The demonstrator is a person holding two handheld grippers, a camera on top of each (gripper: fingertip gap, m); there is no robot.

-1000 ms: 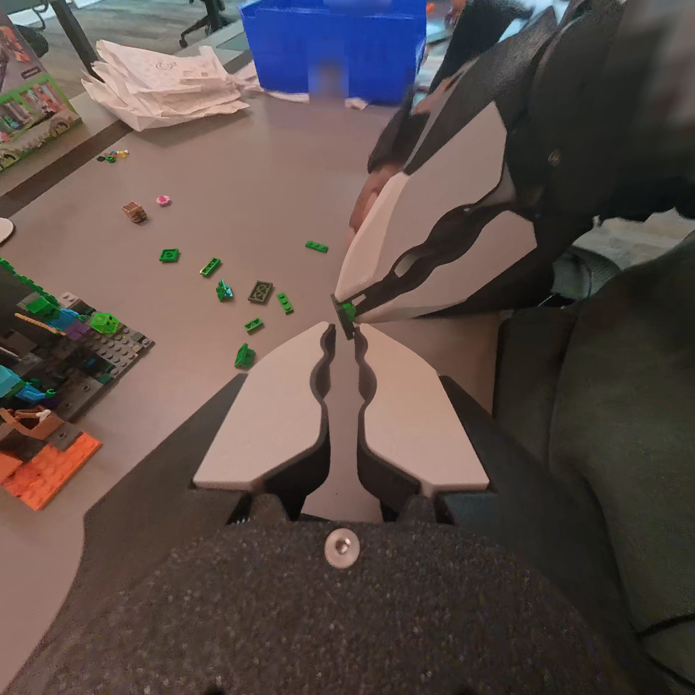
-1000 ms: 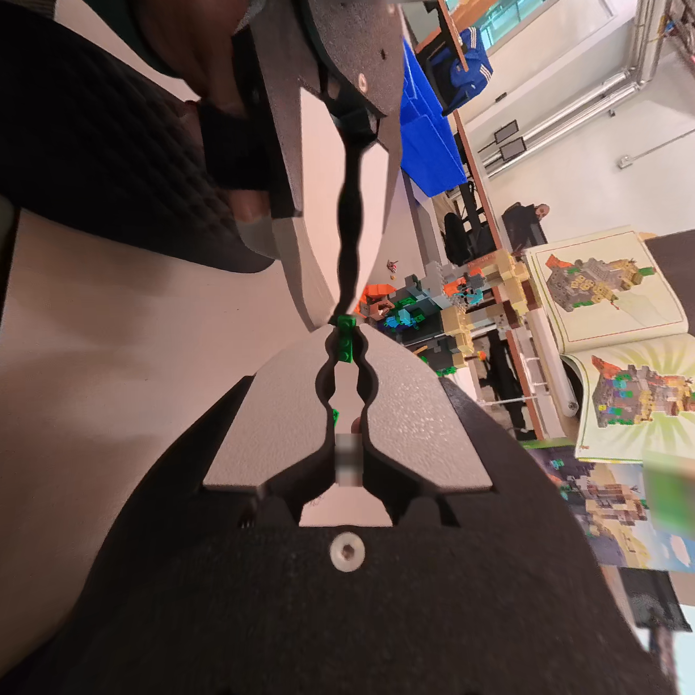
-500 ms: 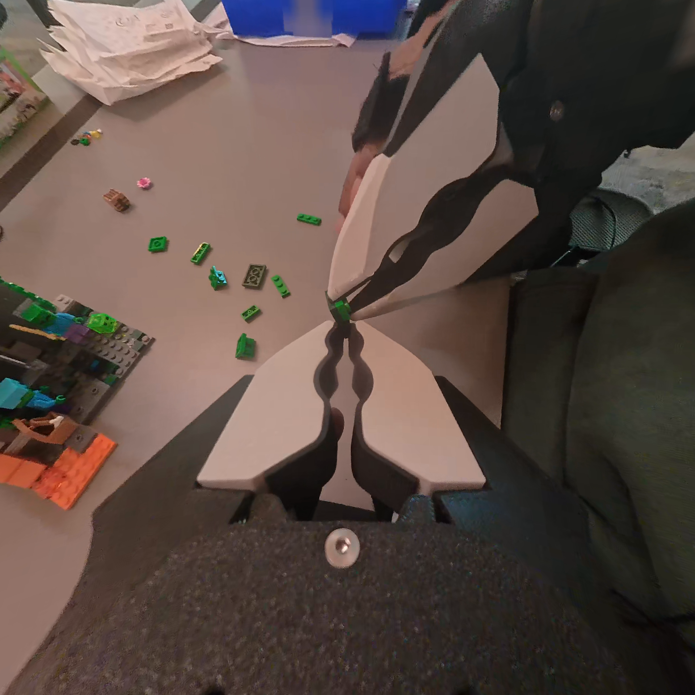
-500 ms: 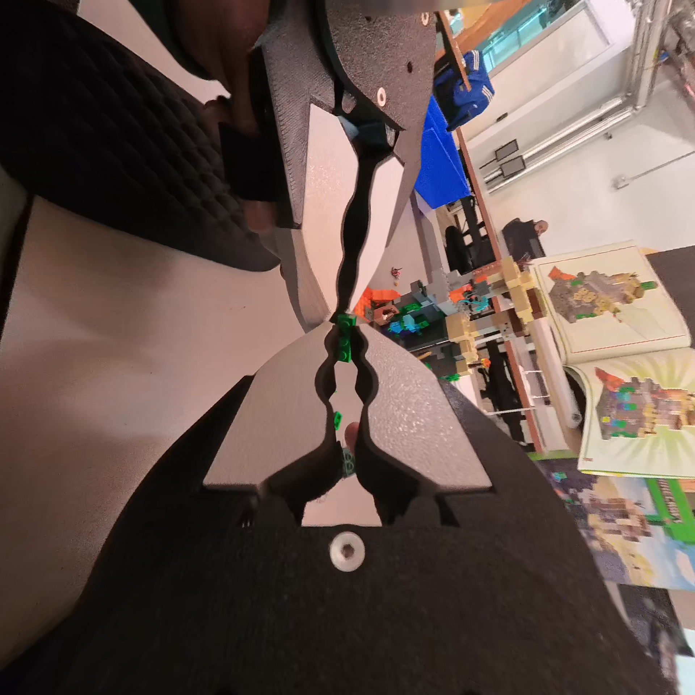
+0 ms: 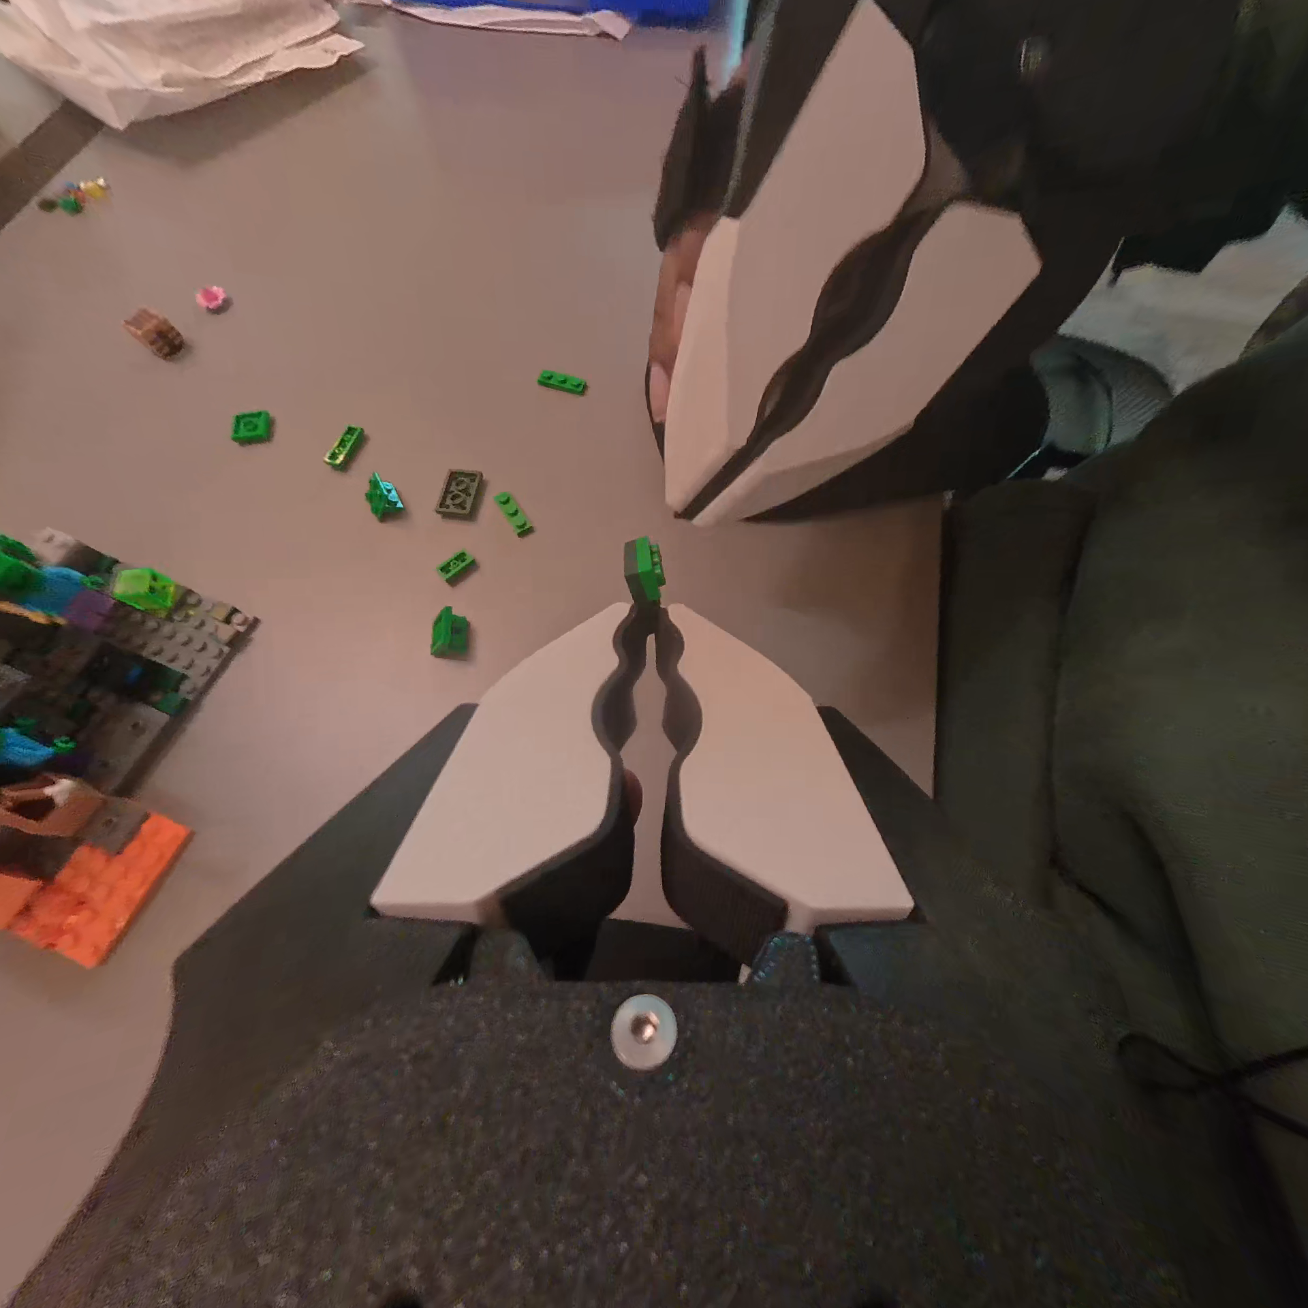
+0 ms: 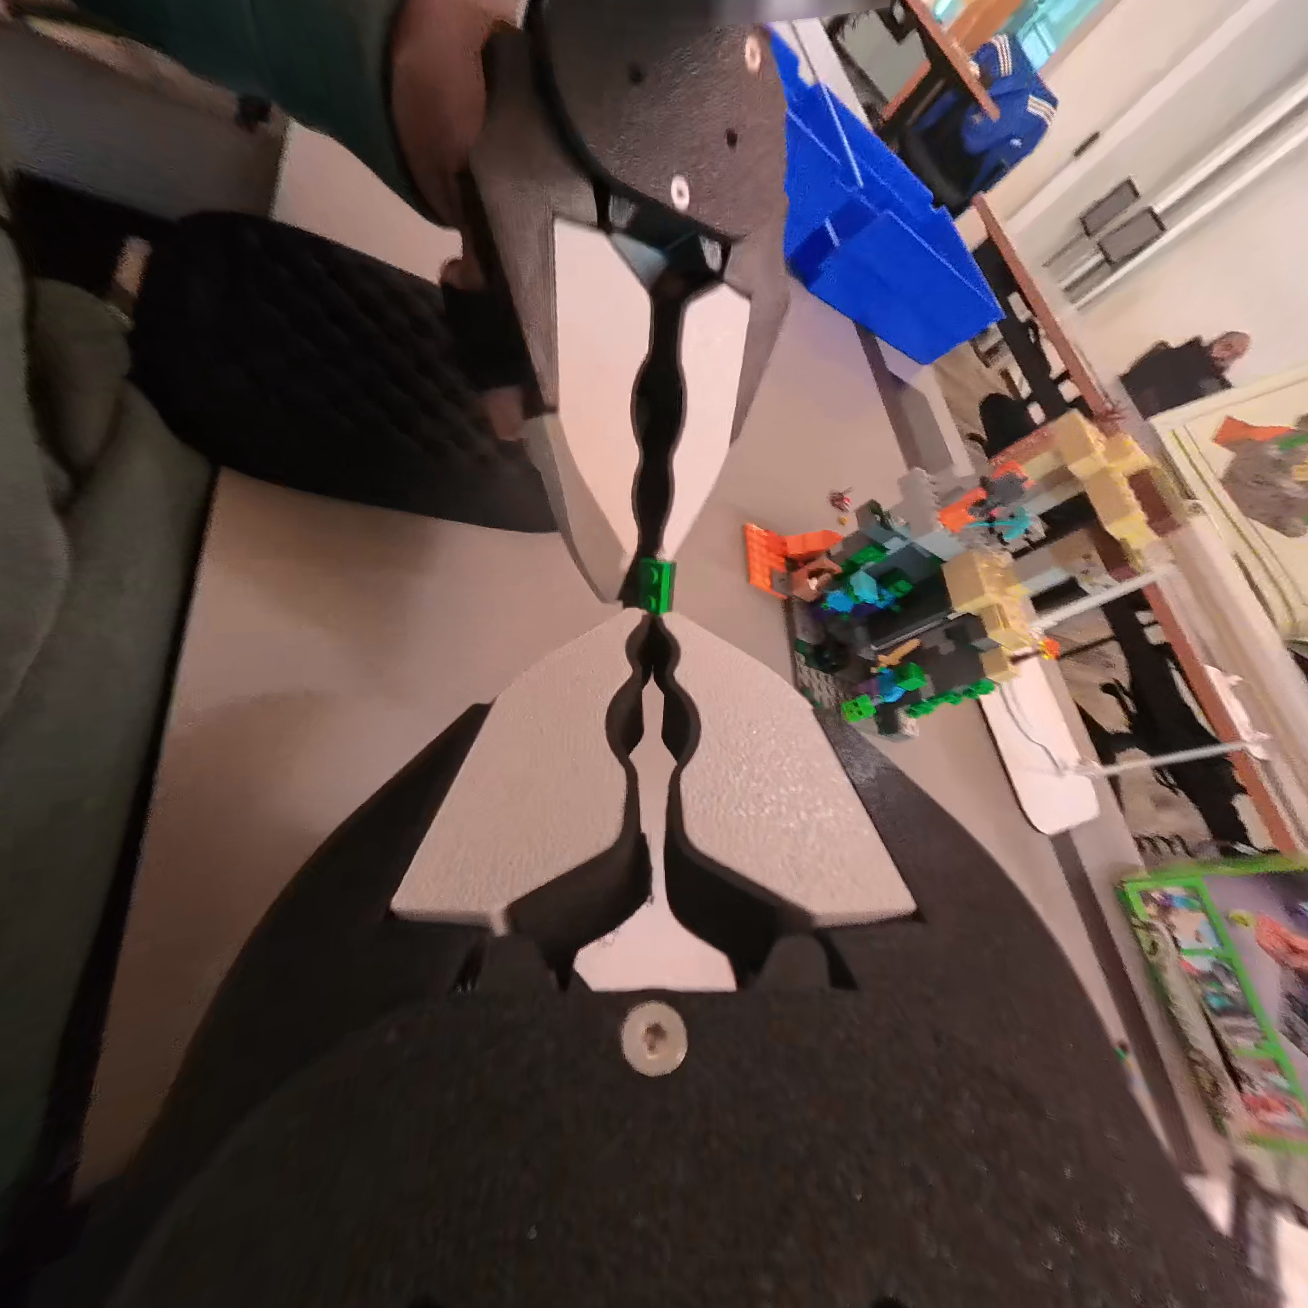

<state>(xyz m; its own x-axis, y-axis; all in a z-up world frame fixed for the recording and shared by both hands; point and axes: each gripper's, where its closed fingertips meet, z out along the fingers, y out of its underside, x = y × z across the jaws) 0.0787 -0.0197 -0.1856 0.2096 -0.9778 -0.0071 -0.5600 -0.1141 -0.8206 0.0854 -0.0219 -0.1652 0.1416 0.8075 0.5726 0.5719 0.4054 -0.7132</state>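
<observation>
Left wrist view: left gripper (image 5: 645, 607) fingers pinch a small green brick (image 5: 644, 573) by its bottom edge, above the desk (image 5: 425, 248). Thin grip; it could twist out. Right gripper (image 5: 690, 515) just beside, fingers closed, empty.

Right wrist view: adds the brick model (image 6: 920, 609), blue bin (image 6: 885, 248).

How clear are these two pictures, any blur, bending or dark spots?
Left wrist view: the green brick at the left gripper tip is sharp; the right gripper above is motion-smeared, and the brick model blurs at the frame edge. Right wrist view: wide-angle bending curves the table edge, the printed box is smeared, and the near gripper body is dark.
</observation>
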